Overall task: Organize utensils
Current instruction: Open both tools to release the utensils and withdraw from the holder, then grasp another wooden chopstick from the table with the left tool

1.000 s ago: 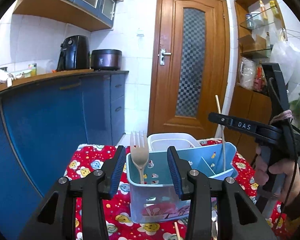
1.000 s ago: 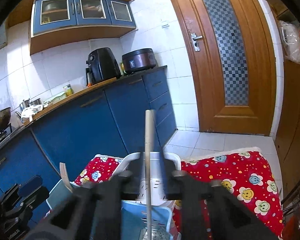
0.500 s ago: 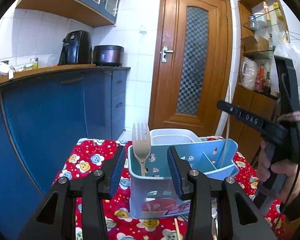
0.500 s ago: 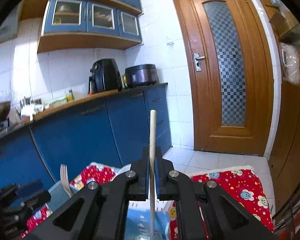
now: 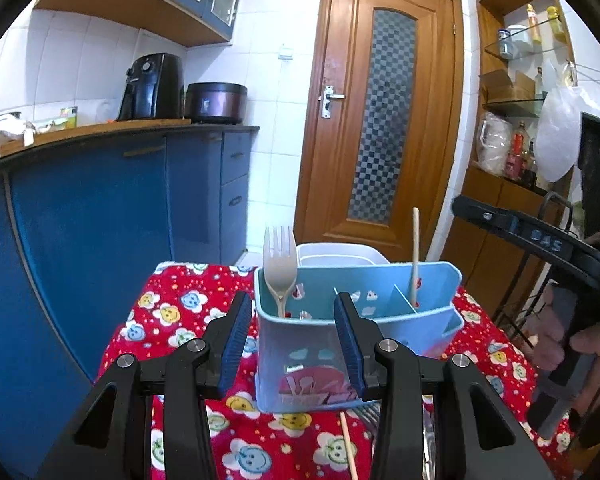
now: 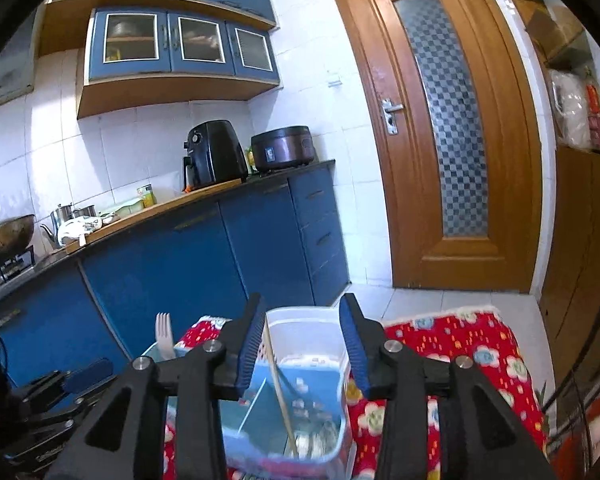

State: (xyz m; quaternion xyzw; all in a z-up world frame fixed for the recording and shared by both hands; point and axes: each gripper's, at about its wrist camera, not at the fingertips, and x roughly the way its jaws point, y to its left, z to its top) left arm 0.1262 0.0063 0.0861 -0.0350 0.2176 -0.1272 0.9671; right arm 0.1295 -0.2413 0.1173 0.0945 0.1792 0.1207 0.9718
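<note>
A light blue utensil caddy (image 5: 364, 280) stands on the red flowered tablecloth (image 5: 172, 312). A pale fork (image 5: 279, 268) stands upright in its left compartment. A wooden chopstick (image 5: 415, 256) leans in its right compartment. My left gripper (image 5: 293, 342) is open just in front of the caddy's near left corner, holding nothing. In the right wrist view my right gripper (image 6: 303, 344) is above the caddy (image 6: 260, 408) with its jaws opening. The chopstick (image 6: 280, 396) leans free below them, beside the left pad. A hand holds the right gripper (image 5: 520, 232) at the right.
A white plastic tub (image 5: 340, 252) sits right behind the caddy. Another chopstick (image 5: 346, 440) lies on the cloth in front of it. Blue cabinets (image 5: 100, 220) run along the left, a wooden door (image 5: 384, 120) is behind, and shelves (image 5: 516, 140) stand at the right.
My right gripper has opened and let go of the chopstick, which now stands in the caddy's right compartment. The right gripper has drawn back to the right. The left gripper has stayed put.
</note>
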